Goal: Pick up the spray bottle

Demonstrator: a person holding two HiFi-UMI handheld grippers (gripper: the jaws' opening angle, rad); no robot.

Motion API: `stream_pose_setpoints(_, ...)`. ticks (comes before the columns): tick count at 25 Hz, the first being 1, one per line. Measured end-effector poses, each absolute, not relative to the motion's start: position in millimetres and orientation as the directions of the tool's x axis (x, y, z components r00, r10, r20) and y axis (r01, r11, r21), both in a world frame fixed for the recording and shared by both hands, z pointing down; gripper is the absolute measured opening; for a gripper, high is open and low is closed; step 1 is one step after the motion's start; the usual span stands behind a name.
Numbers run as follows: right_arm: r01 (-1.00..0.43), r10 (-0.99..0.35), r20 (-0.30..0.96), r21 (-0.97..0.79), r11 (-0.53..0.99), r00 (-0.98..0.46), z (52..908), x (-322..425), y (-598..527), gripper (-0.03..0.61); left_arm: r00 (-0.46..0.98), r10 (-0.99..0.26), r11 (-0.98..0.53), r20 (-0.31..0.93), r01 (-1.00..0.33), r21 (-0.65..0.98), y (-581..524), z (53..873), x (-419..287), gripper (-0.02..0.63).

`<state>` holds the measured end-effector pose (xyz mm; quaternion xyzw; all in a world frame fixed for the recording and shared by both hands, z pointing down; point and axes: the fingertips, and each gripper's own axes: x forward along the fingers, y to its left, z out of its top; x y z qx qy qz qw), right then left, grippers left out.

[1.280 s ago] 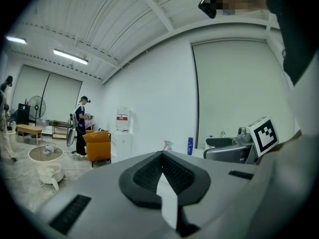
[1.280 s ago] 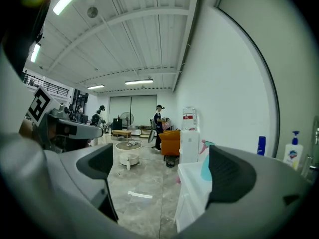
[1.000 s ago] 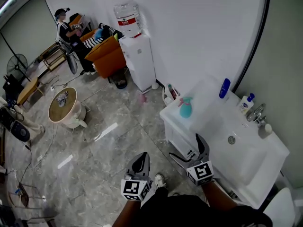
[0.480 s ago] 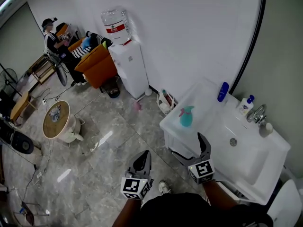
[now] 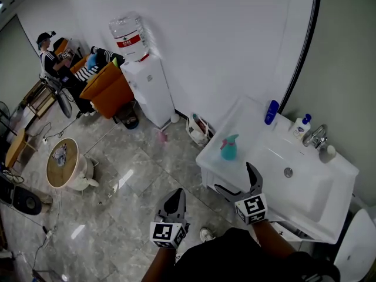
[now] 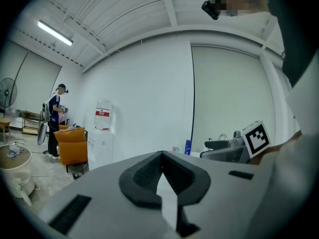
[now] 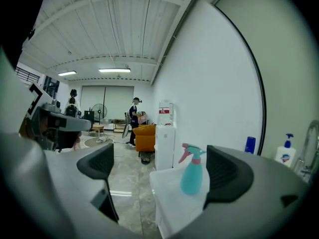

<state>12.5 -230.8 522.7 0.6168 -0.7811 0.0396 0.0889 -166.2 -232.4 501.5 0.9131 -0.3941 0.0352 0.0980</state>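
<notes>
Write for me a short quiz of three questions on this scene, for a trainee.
1. Where does the teal spray bottle stand? A in the basin; B on the white counter; C on the floor.
2. True or false: the jaws of the left gripper are together.
3. Fill in: the jaws of the right gripper are ___.
Key: 1 B; 2 true; 3 open.

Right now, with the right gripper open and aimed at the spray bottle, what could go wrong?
1. The spray bottle sits off-centre ahead of the open right gripper; one side may knock it over.
2. It stands near the counter edge, so a nudge could drop it to the floor.
</notes>
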Motion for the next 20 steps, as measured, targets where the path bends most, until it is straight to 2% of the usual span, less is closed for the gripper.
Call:
stream_pose_setpoints(3,-0.977,-0.957,0.209,0.034,0.212,-0.201,525,17,-237,0.577,0.695,-0.706,-0.678,0.135,-0.719,0.152,-242,504,-165,-0.006)
stream_pose_setpoints(9,-0.981,-0.967,0.169,0.016,0.195,-0.189,524,31,-253,0.569,0.716,-0.683,-0.699,0.141,-0.698,0.154,-260,508,-150,-0.006)
stream_pose_setpoints(20,-0.985,-0.968,0.186,0.002,0.173,-0.170,548,72,-289,0.504,0.733,-0.660,-0.720,0.166,-0.680,0.139,-299,509,-107,-0.006)
